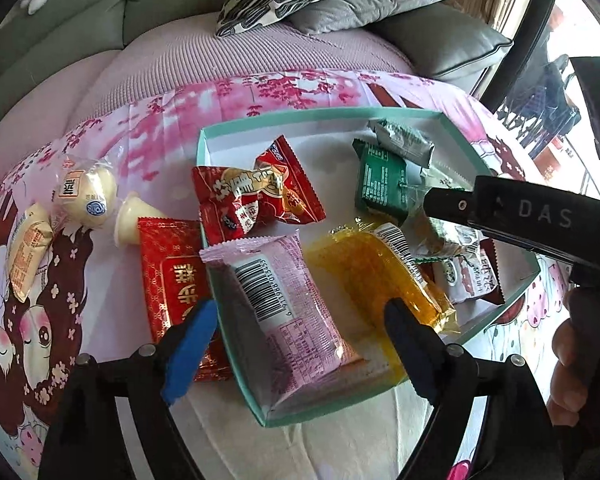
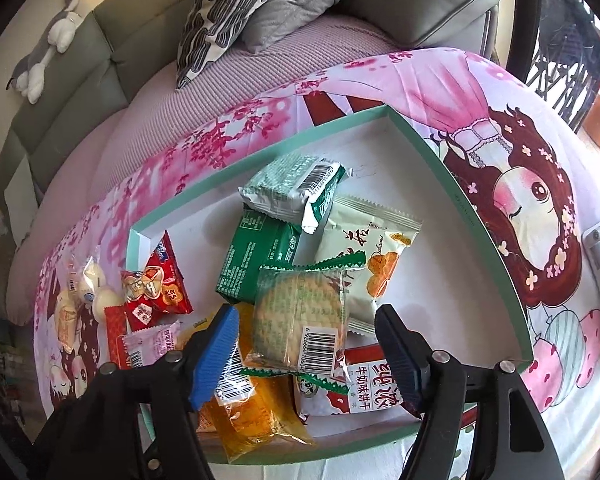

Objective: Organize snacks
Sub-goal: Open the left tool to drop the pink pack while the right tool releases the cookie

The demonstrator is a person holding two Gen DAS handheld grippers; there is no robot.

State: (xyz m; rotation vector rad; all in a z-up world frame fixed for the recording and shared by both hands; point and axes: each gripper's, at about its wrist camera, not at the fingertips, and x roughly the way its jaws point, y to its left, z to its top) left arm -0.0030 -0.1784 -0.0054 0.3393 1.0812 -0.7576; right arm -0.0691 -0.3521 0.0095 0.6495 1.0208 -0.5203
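Note:
A teal-rimmed white box holds several snack packets. My left gripper hangs open over its near corner. A pink barcoded packet lies between the fingers, and the pads stand clear of it. Beside it lie an orange packet and a red packet. My right gripper is open above a clear round-biscuit packet, not touching it. Green packets lie behind. A flat red packet and pudding cups sit outside the box at the left.
The box rests on a pink cartoon-print cloth over a low table. Behind it is a grey-green sofa with a patterned cushion and grey cushions. A person's hand holds the right gripper at the right edge.

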